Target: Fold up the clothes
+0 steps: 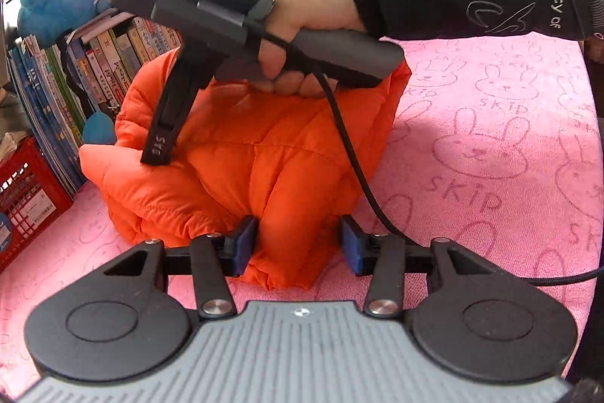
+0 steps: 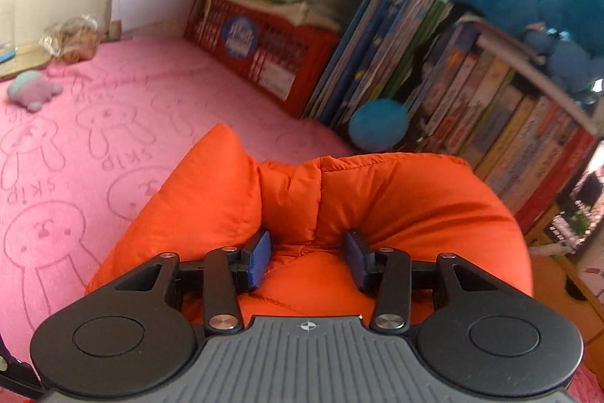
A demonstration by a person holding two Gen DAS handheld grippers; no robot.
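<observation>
The orange puffer jacket lies bunched into a thick, roughly folded bundle at the centre of the left wrist view, on a pink rabbit-print cover spread over what may be a bed or a tabletop; I cannot tell which. In the right wrist view the jacket fills the lower middle of the frame.

The left hand-held gripper has its blue pads standing apart on either side of a ridge of the jacket's near edge; the left pad looks to touch the fabric, while the right one stands clear, so this is no clamp. The right hand-held gripper sits low over the bundle with its pads apart, a fold of padding bulging between them; they seem to brush the cloth without pinching it.

The garment looks mostly folded, and this step seems to be letting go or re-gripping to tidy the bundle. The next move likely calls for a firm pinch on a loose edge, since the puffy padding will spring back.

Behind, at the upper left of the left wrist view, stand books and a red crate.
</observation>
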